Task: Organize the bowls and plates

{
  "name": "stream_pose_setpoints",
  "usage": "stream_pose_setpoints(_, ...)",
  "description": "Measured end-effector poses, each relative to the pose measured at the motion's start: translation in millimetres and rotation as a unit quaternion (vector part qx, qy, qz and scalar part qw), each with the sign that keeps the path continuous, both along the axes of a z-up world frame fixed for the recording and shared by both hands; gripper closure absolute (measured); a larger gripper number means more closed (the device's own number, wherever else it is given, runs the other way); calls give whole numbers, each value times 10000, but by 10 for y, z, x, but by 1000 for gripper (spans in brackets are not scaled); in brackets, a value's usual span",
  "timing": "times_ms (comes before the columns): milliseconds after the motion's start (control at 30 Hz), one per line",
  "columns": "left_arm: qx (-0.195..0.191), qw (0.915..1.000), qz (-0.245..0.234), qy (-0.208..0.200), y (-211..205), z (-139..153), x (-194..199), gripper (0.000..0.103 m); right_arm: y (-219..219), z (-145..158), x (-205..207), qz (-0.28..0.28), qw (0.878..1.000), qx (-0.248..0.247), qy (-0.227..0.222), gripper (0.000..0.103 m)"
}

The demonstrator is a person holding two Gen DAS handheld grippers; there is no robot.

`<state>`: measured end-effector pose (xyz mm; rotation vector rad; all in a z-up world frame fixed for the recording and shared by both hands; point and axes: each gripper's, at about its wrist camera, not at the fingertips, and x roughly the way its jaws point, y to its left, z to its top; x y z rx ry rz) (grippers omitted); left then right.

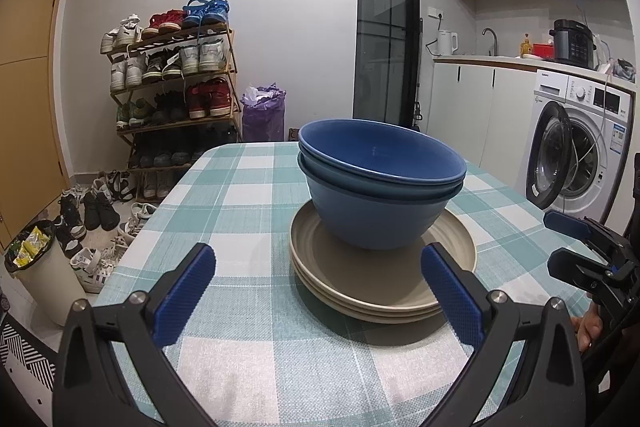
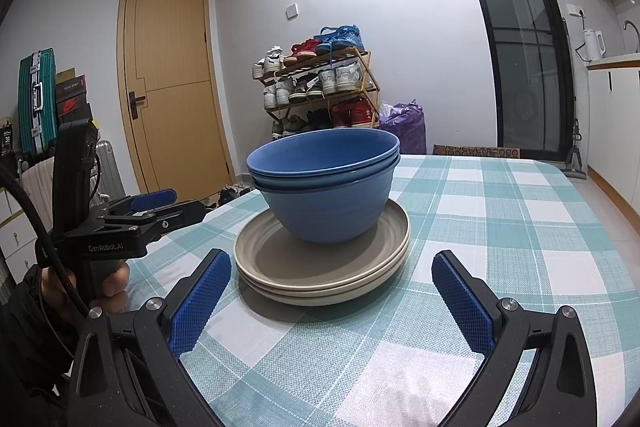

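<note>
Checked worktop (image 1: 248,307) carries everything: two blue bowls (image 1: 380,195) nested on the beige plates (image 1: 360,291), at 12 o'clock from both. Left gripper (image 1: 316,291) and right gripper (image 2: 332,303) are spread wide, empty, about equally near.

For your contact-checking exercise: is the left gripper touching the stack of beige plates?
Apart. The left wrist view shows the left gripper open, checked tablecloth visible between its left finger and the stack of beige plates; right finger overlap is only perspective.
</note>
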<state>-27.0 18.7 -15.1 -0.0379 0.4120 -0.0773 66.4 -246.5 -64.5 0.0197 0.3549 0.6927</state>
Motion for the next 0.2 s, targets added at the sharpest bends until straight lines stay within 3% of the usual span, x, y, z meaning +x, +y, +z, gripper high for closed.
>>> stream_pose_setpoints(200,13,10000,-17,-34,-3,11,-12,0,0,-1,2,1,10000,-2,1,1)
